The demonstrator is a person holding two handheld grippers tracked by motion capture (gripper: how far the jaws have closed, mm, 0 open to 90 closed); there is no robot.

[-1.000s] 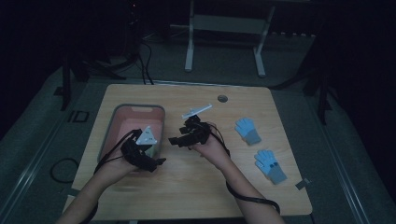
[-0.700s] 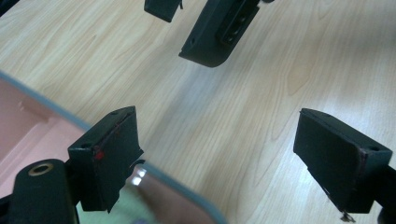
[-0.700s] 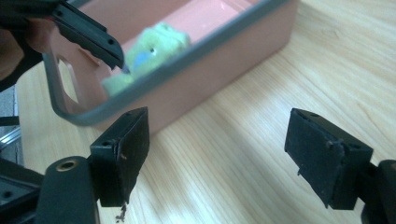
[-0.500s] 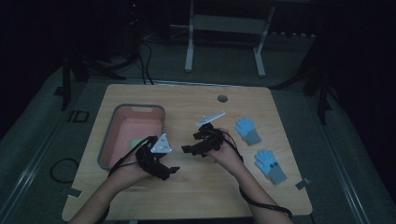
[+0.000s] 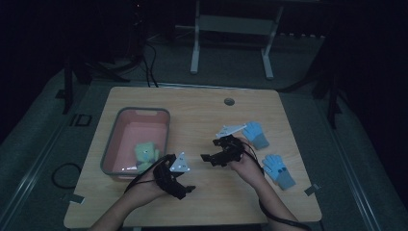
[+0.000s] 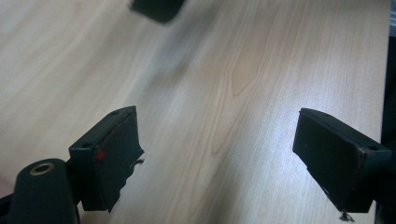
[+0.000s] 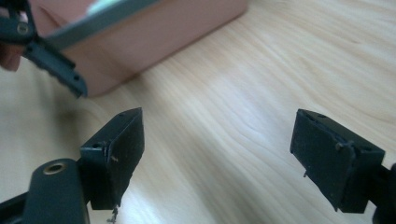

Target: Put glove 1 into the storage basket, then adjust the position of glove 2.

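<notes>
Jaws: both pairs spread, empty, right pair just widened | left gripper (image 5: 188,188), right gripper (image 5: 206,158) low over table (image 5: 202,113)

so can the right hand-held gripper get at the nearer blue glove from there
Probably yes: the right hand-held gripper stands open and empty, and the nearer blue glove lies uncovered beside that wrist, though the jaws point away from it toward the pink bin.

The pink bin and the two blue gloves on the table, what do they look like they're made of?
The pink bin looks like moulded plastic: smooth, stiff walls with a grey rim, a faint sheen. The blue gloves look like soft knit fabric, matte and limp, with greyer cuffs; the dim high view leaves the weave unclear. The table shows pale wood grain, possibly laminate.
</notes>
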